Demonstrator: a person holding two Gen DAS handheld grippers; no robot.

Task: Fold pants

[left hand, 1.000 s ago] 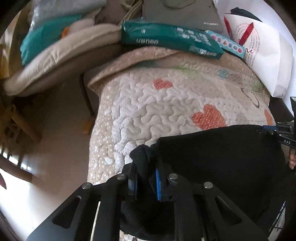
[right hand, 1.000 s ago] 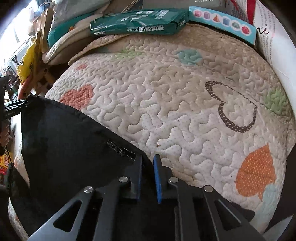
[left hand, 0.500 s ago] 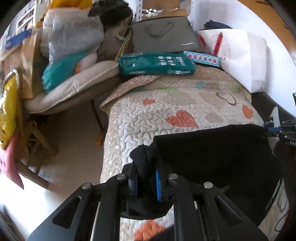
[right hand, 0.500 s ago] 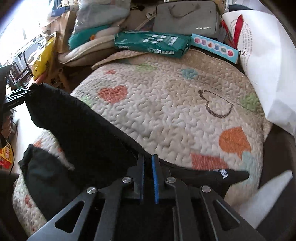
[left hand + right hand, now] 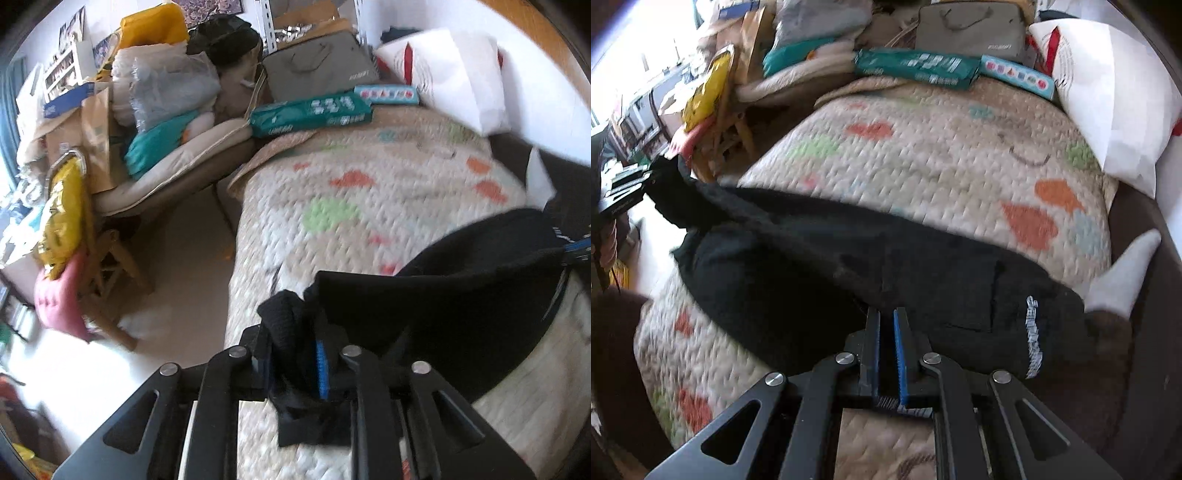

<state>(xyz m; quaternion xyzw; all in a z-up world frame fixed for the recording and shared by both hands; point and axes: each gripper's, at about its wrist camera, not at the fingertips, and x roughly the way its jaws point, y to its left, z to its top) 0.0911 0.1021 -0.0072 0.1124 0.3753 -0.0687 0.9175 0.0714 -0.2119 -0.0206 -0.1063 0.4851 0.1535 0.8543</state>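
Above the heart-patterned quilt [image 5: 945,155], the black pants [image 5: 849,266] hang stretched between the two grippers as a long band, lifted clear of the bed along most of their upper edge while the lower part drapes onto the quilt. The left gripper [image 5: 291,354] has its jaws nearly closed on a thick bunched wad of the fabric; the right gripper [image 5: 885,347] has its jaws drawn to a narrow slit over the pants' edge, with cloth visible at the base of the fingers. Compared with one second earlier, when the pants lay low and close to both cameras with the quilt filling each view, both grippers now sit higher and farther back: the floor, the cluttered chair [image 5: 173,162] and the green package [image 5: 310,114] have come into sight, and a printed white logo [image 5: 1034,339] now shows at the garment's right end. Motion blur suggests the lift is under way. This probably means the pants are being raised and pulled taut before being laid down for a fold.
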